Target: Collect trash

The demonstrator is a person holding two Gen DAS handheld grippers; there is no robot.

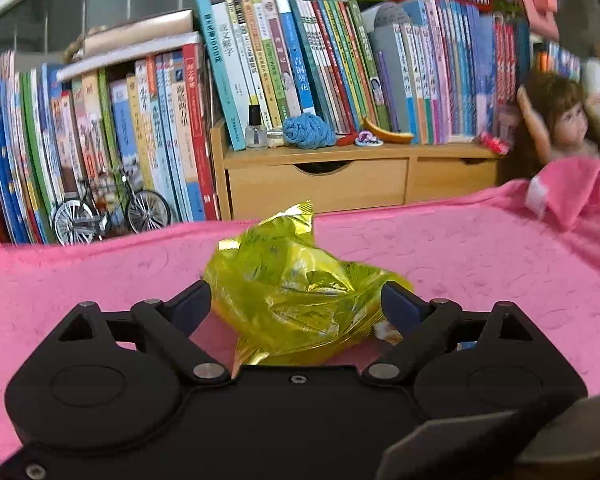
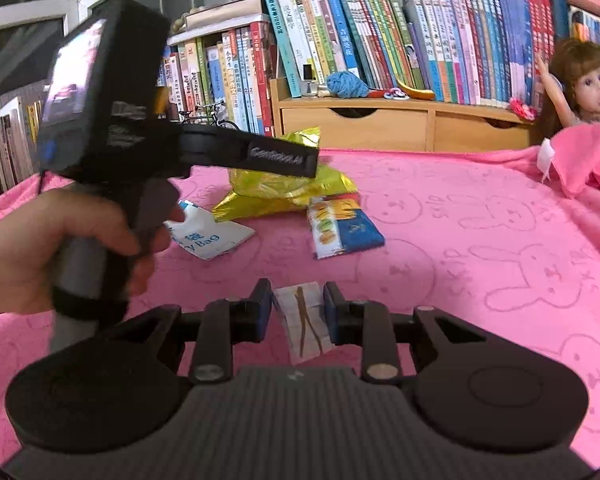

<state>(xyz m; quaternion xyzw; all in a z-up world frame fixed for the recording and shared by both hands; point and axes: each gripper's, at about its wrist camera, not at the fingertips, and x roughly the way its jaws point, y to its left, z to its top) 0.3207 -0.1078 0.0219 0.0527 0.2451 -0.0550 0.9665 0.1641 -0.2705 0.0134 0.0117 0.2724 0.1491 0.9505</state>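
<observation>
My right tongs point(image 2: 293, 312) sit low over the pink towel point(image 2: 460, 240), their blue pads point(image 2: 265, 310) narrowed onto a small white wrapper point(image 2: 304, 322) with brown streaks, which they pinch from both sides. Beyond it on the towel lies a blue and white snack packet point(image 2: 346, 229), and left of that a white bag point(image 2: 210, 238) with blue print, partly hidden by my left hand point(image 2: 52, 248). That hand grips the handle of my left tongs point(image 1: 296, 304), which reach out over the gold foil bag point(image 1: 300, 300). In the left wrist view those tongs are spread wide, one finger on each side of the crumpled gold bag; the right finger point(image 1: 400, 306) lies against the foil, but I cannot tell whether the left one touches it, and it is not squeezing it. The gold bag rests on the towel, just behind the snack packet and the white bag. Past the towel's far edge stands a wooden drawer unit point(image 1: 320, 184) with a blue yarn ball point(image 1: 309, 131), a small bottle point(image 1: 255, 130) and a banana point(image 1: 388, 132) on top. A model bicycle point(image 1: 110, 212) stands to its left before rows of books point(image 1: 340, 64). At the far right a doll point(image 2: 588, 88) sits behind a folded corner of the towel.
</observation>
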